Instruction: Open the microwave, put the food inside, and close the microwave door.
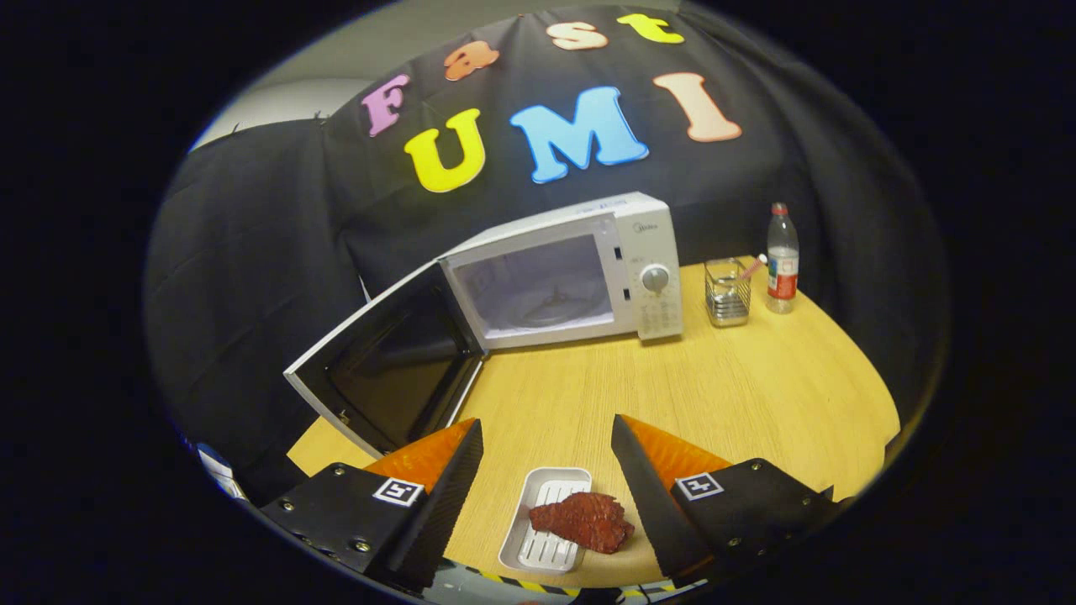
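Gripper (547, 430): fingers spread wide apart, nothing held; it hangs above the near edge of the table, pointing toward the microwave.
Fingers: one finger (437, 496) stands left of the tray, the other right of it; neither touches tray or food.
Tray (538, 550): white, shallow, ribbed inside, rectangular with rounded corners; it lies flat on the table between the fingers, at the near edge.
Food (584, 521): a dark red, rough-surfaced piece lying across the right side of the tray, overhanging its right rim toward the right finger.
Microwave (647, 252): white, set at the back of the table against the booth wall, turned a little to the left; control panel with a round knob on its right side.
Microwave door (382, 370): swung fully open to the left, dark window facing the gripper.
Cavity (542, 290): light interior, a turntable plate visible on its floor; no food in it.
Metal holder (727, 294): wire-walled, square, just right of the microwave, with a pink-tipped item leaning out.
Bottle (783, 260): clear plastic, red cap, red label, upright just right of the holder.
Table (756, 395): light wood grain.
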The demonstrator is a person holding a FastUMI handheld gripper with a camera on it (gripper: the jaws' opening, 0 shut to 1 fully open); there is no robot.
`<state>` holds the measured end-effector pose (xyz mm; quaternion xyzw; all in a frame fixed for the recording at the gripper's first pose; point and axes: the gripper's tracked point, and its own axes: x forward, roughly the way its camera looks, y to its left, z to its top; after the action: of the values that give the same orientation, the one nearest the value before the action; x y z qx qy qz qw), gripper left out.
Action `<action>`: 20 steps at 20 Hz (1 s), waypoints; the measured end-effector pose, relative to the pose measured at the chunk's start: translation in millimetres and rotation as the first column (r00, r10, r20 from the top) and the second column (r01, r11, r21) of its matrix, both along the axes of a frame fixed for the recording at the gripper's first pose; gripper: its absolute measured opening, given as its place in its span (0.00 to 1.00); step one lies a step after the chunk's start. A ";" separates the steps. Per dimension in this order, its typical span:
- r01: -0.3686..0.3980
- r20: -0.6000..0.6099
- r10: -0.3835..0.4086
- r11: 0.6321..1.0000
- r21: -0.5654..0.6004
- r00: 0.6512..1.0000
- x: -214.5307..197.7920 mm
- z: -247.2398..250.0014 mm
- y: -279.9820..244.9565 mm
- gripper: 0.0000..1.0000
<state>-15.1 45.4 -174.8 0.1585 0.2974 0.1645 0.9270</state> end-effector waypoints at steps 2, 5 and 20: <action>0.028 -0.066 -0.026 0.999 0.022 0.997 -5.3 -20.8 -11.7 0.93; 0.067 -0.159 -0.058 0.996 0.055 0.986 -13.6 -49.1 -25.2 0.93; 0.245 -0.450 -0.051 0.890 0.385 0.892 -45.1 -96.9 -15.6 0.12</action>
<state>-60.2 29.8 -271.7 0.4148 0.4360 0.1145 0.7904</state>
